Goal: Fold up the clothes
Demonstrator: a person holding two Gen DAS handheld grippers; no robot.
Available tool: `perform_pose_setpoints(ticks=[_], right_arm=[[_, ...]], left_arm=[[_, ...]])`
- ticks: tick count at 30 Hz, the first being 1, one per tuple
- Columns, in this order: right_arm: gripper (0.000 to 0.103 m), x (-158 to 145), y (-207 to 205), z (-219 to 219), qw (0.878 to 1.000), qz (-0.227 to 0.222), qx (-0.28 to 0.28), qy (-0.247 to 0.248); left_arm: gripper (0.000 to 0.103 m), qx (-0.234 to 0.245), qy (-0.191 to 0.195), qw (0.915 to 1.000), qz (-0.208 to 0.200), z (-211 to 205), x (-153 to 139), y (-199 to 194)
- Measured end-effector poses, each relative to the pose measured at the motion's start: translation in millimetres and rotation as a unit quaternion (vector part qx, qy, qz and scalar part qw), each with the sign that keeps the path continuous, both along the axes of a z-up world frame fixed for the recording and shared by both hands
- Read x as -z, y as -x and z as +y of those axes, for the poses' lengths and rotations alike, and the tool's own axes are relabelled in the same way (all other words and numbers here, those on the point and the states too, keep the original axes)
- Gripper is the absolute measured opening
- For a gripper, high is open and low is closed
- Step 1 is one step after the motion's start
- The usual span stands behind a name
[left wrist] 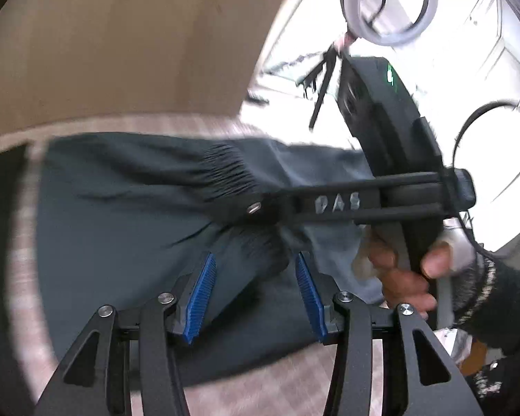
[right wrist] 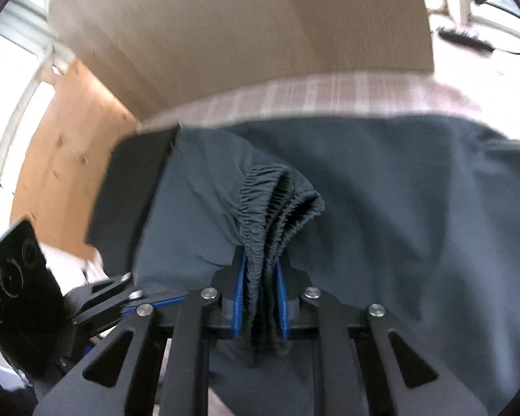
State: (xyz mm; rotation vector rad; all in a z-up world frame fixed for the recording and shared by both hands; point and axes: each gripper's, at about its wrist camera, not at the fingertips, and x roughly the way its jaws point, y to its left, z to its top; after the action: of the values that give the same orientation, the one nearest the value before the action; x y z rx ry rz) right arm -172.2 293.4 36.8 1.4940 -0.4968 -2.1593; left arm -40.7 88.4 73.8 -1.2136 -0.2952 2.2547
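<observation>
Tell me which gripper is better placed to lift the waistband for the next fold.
Right. The right gripper is clamped on the bunched elastic waistband of the dark garment, while the left gripper is open, holding nothing.

- Left wrist view: mounted behind the left hand-held gripper (left wrist: 256, 298), angled down and close over the dark garment (left wrist: 121, 225); the right hand-held gripper (left wrist: 256, 208) crosses toward 3 o'clock.
- Right wrist view: behind the right hand-held gripper (right wrist: 260, 298), angled down, very close to the cloth.
- Shared field: the garment, the checked bed cover (right wrist: 329, 93) and the beige headboard (right wrist: 242, 34) at 12 o'clock.
</observation>
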Motion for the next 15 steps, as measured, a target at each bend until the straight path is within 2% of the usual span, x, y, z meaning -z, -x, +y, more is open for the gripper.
perform_pose_setpoints(ticks=[3, 8, 11, 15], right_arm=[[0.014, -28.5, -4.0, 7.3, 0.999, 0.029, 0.008, 0.013], [0.014, -92.9, -17.4, 46.0, 0.997, 0.072, -0.001, -0.036], [0.014, -118.1, -29.8, 103.6, 0.994, 0.071, 0.017, -0.085], [0.014, -126.0, -46.2, 196.0, 0.983, 0.046, 0.074, -0.161]], left_arm=[[0.045, -0.040, -0.005, 0.9989, 0.025, -31.7, -28.0, -18.0], [0.045, -0.069, 0.017, 0.9960, 0.054, -54.5, -60.3, -32.6], [0.047, -0.064, 0.029, 0.9956, 0.061, -48.6, -65.3, -31.4], [0.047, -0.047, 0.036, 0.9972, 0.047, -29.0, -57.8, -29.7]])
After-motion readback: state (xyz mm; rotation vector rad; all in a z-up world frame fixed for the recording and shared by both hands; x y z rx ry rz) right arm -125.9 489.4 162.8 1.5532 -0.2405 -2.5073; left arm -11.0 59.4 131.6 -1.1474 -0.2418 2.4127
